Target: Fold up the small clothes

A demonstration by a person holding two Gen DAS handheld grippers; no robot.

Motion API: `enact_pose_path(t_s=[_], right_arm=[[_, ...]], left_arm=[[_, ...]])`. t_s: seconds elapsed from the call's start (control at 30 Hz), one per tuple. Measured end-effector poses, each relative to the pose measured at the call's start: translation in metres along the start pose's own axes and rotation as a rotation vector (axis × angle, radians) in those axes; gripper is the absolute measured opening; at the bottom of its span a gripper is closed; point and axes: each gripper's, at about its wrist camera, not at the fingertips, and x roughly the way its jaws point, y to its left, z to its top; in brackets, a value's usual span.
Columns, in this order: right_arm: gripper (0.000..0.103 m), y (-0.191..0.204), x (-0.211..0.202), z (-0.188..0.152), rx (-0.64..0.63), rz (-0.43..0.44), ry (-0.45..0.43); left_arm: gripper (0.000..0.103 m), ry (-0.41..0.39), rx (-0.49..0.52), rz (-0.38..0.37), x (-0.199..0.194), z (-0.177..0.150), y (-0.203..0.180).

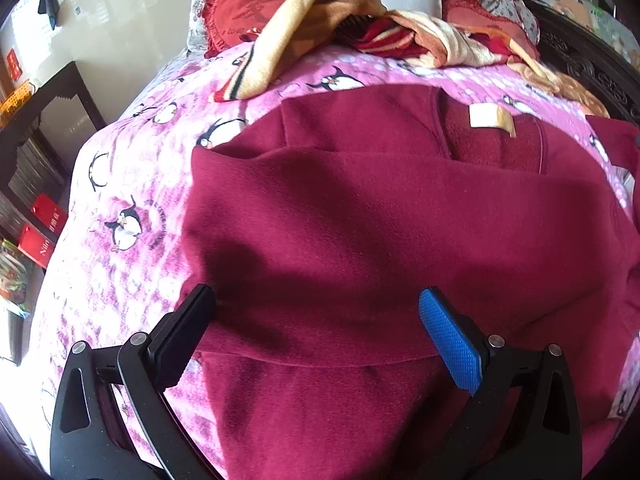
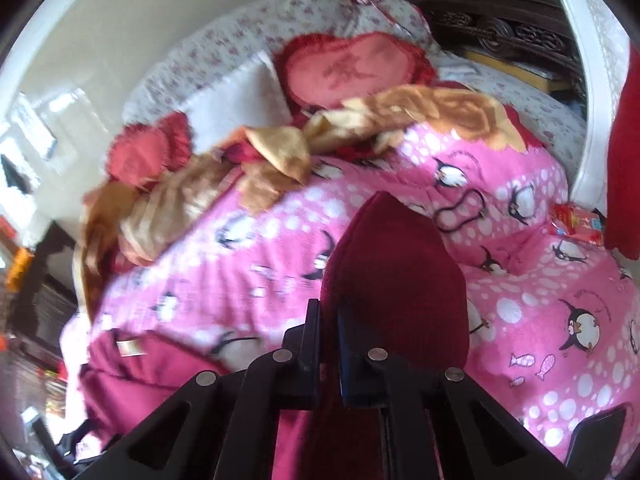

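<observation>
A dark red garment lies spread on a pink penguin-print blanket, its near part folded over and a cream label showing at the collar. My left gripper is open just above the garment's near left part, one finger at its left edge. My right gripper is shut on a lifted piece of the same red garment, which stands up between the jaws. The rest of the garment lies at the lower left of the right wrist view.
A crumpled tan and red blanket and red heart cushions lie at the bed's head. A dark carved headboard is behind. Dark shelving stands left of the bed. A red packet and a black cord lie on the blanket.
</observation>
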Motion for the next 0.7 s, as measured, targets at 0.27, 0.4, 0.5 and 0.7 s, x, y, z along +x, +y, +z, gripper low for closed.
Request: enact_pose_path(t_s=[0.27,0.4,0.5,0.7], right_arm=[[0.007,0.101,-0.076,-0.028,-0.201,0.325,-0.058],[0.007,0.149,-0.072,-0.075,-0.316,0.441,0.026],[0.007,0.165,-0.042,-0.116,-0.398,0.42,0.137],[0.028,0.157,0.01,-0.169,-0.445,0.315,0.381]], left_arm=[[0.102,-0.043,-0.109,-0.008,-0.024,0.008,0.037],[0.102,-0.054,-0.131,-0.004,-0.029,0.009,0.048],[0.102,-0.042,-0.136,-0.008,-0.028,0.007,0.054],[0.102,-0.019,-0.176,-0.058,-0.027,0.004,0.066]])
